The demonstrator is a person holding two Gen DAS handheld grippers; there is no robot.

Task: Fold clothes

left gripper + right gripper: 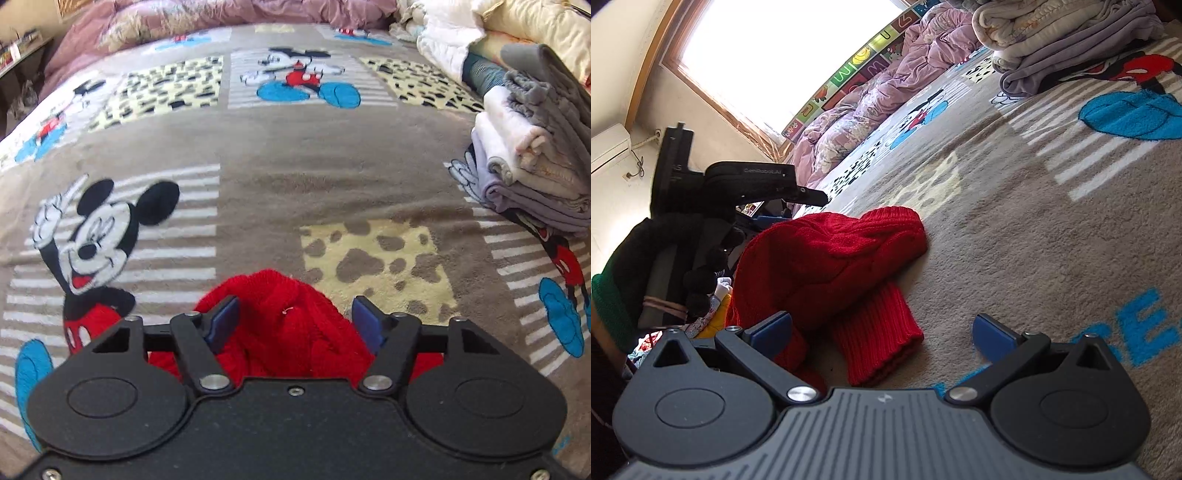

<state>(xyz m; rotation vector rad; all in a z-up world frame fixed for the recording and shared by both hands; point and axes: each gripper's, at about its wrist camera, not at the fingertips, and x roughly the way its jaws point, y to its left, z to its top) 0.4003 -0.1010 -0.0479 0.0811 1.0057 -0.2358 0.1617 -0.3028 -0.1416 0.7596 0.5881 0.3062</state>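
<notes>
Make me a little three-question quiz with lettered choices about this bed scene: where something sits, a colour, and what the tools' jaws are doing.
1. Where is the stack of folded clothes in the left wrist view?
A. at the right edge of the blanket
B. under the left gripper
C. hanging at the window

2. What colour is the knitted sweater?
A. blue
B. red
C. grey

3. How do the jaws of the right gripper stand?
A. clamped on the sweater's cuff
C. shut on nothing
B. spread apart, holding nothing

Answers:
1 A: the pile rests on the cartoon-mouse blanket at the far right.
2 B: the bright red knit shows in both views.
3 B: its blue pads stand wide apart, with the ribbed cuff lying loose between them.
</notes>
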